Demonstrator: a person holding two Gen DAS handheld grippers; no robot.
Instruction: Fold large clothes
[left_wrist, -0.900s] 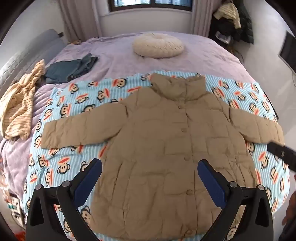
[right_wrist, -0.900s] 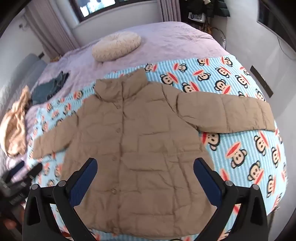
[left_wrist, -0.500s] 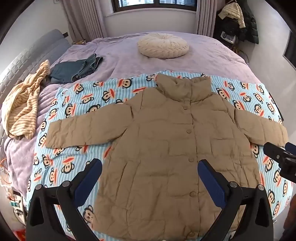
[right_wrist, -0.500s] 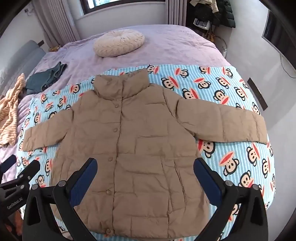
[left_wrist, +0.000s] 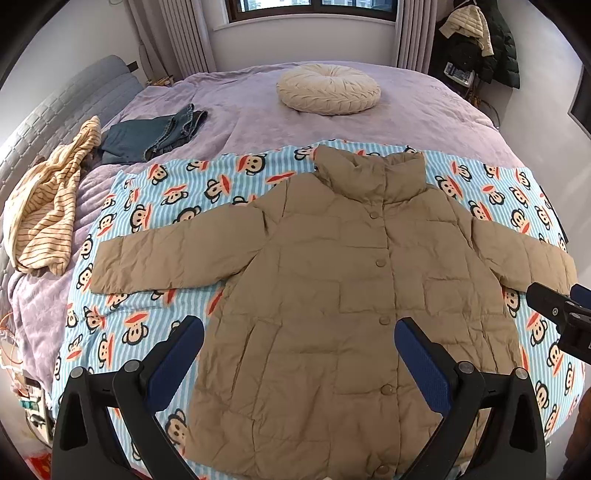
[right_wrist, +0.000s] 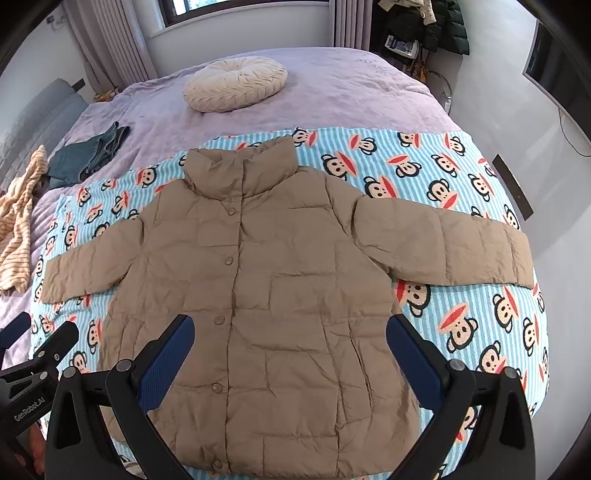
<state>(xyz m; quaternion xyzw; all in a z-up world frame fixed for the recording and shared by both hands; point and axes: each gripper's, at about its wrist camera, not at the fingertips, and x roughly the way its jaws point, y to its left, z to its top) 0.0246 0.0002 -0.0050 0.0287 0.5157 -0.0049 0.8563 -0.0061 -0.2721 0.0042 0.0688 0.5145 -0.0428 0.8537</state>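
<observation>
A tan puffer jacket (left_wrist: 343, 295) (right_wrist: 266, 280) lies flat and buttoned, front up, on a blue striped monkey-print blanket (left_wrist: 155, 206) (right_wrist: 461, 317), with both sleeves spread out sideways. My left gripper (left_wrist: 299, 328) hovers above the jacket's lower half, open, with nothing between its blue pads. My right gripper (right_wrist: 290, 326) also hangs open over the lower half and holds nothing. The right gripper's tip (left_wrist: 557, 314) shows at the left wrist view's right edge, near the right cuff. The left gripper's body (right_wrist: 33, 362) shows at the right wrist view's lower left.
The blanket covers a bed with a lilac cover (left_wrist: 258, 107). A round cream cushion (left_wrist: 328, 88) lies near the far side. Folded jeans (left_wrist: 155, 134) and a striped yellow garment (left_wrist: 48, 206) sit at the left. Hanging coats (left_wrist: 480, 40) are at the back right.
Both grippers have drawn back and risen, so more of the room and window shows and the jacket sits lower in each view. Both stay open.
</observation>
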